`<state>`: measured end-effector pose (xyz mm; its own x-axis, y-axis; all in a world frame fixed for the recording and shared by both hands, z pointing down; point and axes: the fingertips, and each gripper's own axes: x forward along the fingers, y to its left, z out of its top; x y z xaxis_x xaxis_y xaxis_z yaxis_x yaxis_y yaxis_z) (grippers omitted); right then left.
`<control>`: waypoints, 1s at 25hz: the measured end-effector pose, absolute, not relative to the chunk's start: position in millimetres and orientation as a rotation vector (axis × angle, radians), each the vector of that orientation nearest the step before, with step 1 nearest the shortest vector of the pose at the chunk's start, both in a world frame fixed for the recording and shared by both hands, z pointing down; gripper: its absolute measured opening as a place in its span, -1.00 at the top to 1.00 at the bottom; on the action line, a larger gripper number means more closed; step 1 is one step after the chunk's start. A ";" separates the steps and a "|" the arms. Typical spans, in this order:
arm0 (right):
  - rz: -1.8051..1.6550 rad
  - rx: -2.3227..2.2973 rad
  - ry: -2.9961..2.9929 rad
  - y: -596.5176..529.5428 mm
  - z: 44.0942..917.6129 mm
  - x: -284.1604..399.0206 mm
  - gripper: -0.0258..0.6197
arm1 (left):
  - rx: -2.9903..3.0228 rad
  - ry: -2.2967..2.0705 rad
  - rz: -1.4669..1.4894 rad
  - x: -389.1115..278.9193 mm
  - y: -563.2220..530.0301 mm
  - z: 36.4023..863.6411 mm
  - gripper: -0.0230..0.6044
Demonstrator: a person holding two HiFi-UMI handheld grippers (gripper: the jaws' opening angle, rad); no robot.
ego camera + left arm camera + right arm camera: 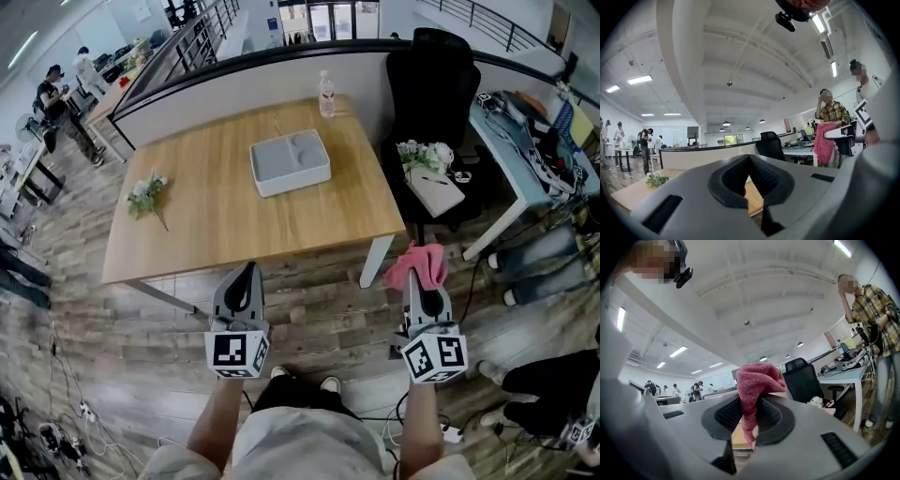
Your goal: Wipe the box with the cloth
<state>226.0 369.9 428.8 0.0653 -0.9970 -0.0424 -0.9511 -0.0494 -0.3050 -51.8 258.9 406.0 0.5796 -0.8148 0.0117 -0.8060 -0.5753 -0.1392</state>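
Head view, L to R: left gripper (247, 272) has ribbed dark pads pressed together, nothing btwn them. Ahead, a rectangular grey box (290, 162) w/ rounded corners sits mid wooden table (187, 225). Right gripper (419, 279) pinches a fluffy pink terry cloth (417, 262) — well apart from the box.

Grey box (290, 161), flat; pink cloth (418, 265), bunched.

Near half of the table (216, 230) bare up to the box (290, 161), flower sprig (145, 195) near left edge, bottle (326, 94) behind box, chair (433, 80) off far right corner.
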 end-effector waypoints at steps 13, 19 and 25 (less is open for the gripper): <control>-0.258 -2.107 1.958 352.6 434.0 253.8 0.68 | -2.738 1.332 -0.092 -13.0 235.2 410.8 0.89; -0.260 -2.123 1.954 323.3 431.3 265.6 0.68 | -2.774 1.305 -0.071 2.0 204.2 415.1 0.89; -0.249 -2.140 1.977 273.2 429.2 261.9 0.68 | -2.799 1.305 -0.043 3.3 151.9 416.9 0.89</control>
